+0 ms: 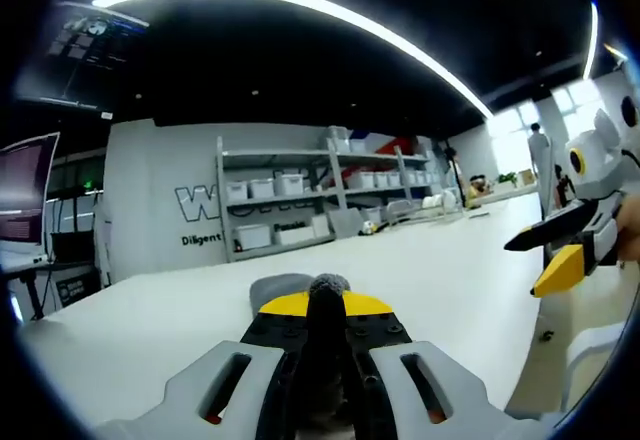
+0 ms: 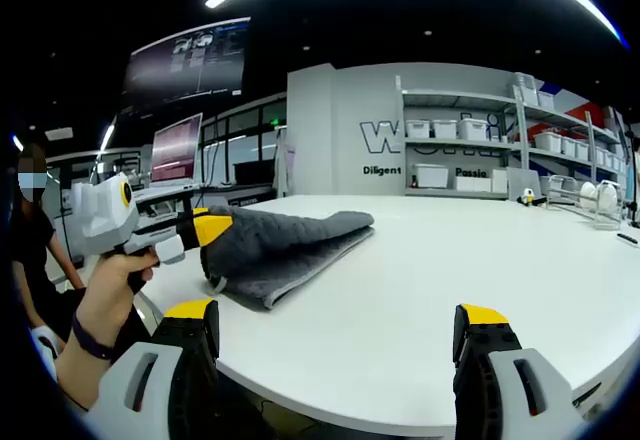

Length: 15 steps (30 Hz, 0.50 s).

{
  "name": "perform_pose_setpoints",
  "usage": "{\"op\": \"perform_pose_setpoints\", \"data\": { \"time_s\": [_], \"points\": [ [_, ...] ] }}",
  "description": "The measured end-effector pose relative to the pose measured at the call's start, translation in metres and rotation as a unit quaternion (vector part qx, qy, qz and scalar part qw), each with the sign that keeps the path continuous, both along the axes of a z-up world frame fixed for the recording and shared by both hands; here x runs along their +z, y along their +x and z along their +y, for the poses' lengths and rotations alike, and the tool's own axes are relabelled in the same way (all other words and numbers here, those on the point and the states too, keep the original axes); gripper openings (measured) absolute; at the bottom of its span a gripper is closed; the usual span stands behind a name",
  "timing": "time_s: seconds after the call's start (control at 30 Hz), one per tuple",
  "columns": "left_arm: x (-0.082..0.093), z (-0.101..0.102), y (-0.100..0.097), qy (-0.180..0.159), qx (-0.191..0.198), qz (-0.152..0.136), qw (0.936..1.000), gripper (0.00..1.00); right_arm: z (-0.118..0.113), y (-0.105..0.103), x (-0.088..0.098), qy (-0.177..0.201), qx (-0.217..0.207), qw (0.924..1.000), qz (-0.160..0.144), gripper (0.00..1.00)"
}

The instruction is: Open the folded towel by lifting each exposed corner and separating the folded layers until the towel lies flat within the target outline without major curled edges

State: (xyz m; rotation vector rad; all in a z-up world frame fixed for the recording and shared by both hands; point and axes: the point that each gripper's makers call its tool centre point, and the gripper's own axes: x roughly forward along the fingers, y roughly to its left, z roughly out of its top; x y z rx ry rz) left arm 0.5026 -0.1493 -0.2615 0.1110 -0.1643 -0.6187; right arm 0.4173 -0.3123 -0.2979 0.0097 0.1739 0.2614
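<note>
Your white table has lots of bare room on the side away from the towel, and its near edge curves just past your right gripper. That gripper's jaws are spread wide with nothing between them, and they sit near the table edge, apart from the towel. The grey towel lies folded near the table's left edge. Your left gripper has its jaws pressed together, pinching a corner of the towel, and your hand holds it beside the table.
</note>
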Motion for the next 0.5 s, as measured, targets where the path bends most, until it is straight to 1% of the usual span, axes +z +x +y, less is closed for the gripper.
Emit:
{"op": "perform_pose_setpoints", "data": {
  "time_s": [0.3,0.5],
  "points": [
    [-0.003,0.027,0.008,-0.019,0.034,0.005,0.9992,0.07,0.001,0.001,-0.002,-0.002,0.002,1.0,0.002,0.99],
    [-0.006,0.036,0.011,-0.016,0.05,0.005,0.9986,0.07,0.002,0.002,-0.002,-0.003,0.003,1.0,0.002,0.99]
  ]
}}
